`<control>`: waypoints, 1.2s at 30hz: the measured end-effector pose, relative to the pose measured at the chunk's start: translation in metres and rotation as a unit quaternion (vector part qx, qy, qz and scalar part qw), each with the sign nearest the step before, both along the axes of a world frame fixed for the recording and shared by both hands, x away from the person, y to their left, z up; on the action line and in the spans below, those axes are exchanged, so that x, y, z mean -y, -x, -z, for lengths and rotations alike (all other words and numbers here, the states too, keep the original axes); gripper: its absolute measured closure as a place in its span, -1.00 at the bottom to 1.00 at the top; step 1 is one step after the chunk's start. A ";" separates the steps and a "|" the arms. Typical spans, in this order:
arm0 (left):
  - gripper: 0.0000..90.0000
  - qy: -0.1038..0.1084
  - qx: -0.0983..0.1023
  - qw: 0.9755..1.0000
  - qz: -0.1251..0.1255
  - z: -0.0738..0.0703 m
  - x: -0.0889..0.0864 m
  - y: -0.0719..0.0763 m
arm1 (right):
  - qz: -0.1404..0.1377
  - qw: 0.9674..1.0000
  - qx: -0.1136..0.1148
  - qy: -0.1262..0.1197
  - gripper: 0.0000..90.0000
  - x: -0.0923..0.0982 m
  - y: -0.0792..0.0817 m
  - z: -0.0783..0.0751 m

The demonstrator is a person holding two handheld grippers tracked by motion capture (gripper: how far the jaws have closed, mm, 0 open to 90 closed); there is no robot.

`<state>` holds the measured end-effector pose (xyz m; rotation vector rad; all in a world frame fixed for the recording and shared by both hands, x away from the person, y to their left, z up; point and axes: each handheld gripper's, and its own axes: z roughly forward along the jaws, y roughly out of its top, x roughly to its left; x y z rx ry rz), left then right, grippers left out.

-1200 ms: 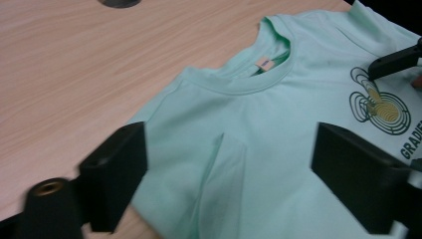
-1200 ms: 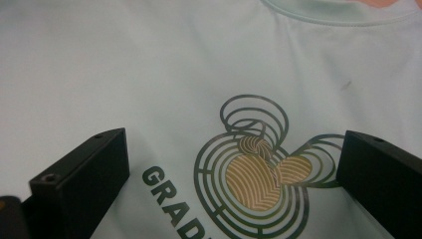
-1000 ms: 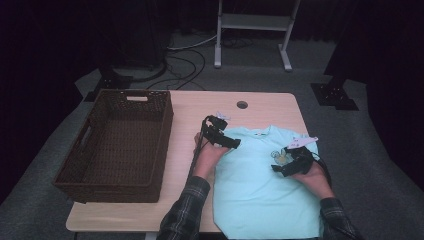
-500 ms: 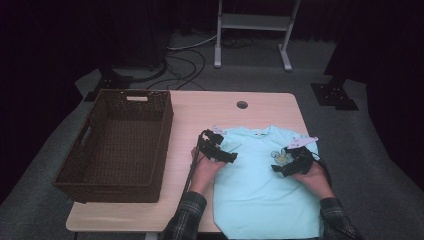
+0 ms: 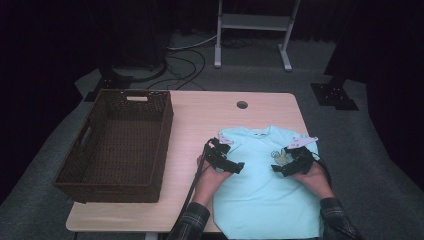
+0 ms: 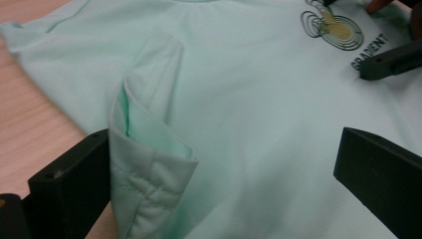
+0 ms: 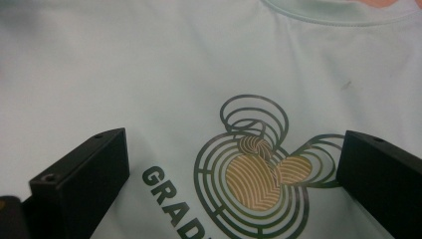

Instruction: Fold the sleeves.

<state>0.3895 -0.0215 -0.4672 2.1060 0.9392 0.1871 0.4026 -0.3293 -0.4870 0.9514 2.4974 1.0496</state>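
A mint-green t-shirt (image 5: 265, 195) lies flat on the front right of the wooden table (image 5: 200, 120), collar away from me. My left gripper (image 5: 234, 167) hovers over the shirt's left side, jaws wide apart; in the left gripper view (image 6: 224, 164) a folded sleeve hem (image 6: 149, 169) rests against its left jaw. My right gripper (image 5: 281, 168) hangs open over the chest, and the right gripper view (image 7: 234, 159) looks down on the round printed logo (image 7: 259, 174) between its jaws. The logo (image 6: 332, 29) and a jaw of the right gripper (image 6: 393, 59) also appear far off in the left gripper view.
A dark brown wicker basket (image 5: 117, 142) with nothing in it takes up the table's left half. A cable hole (image 5: 242, 105) sits near the far edge. A white paper tag (image 5: 305, 141) lies by the shirt's right shoulder. Cables trail from both grippers toward me.
My left gripper has moved toward me along the shirt's left side, from near the shoulder to mid-chest height. The right gripper has stayed over the logo.
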 end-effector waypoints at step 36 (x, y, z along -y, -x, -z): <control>-1.00 -0.076 0.069 0.994 0.033 0.018 0.026 0.035 | 0.000 1.000 0.002 0.002 -1.00 -0.003 0.000 0.000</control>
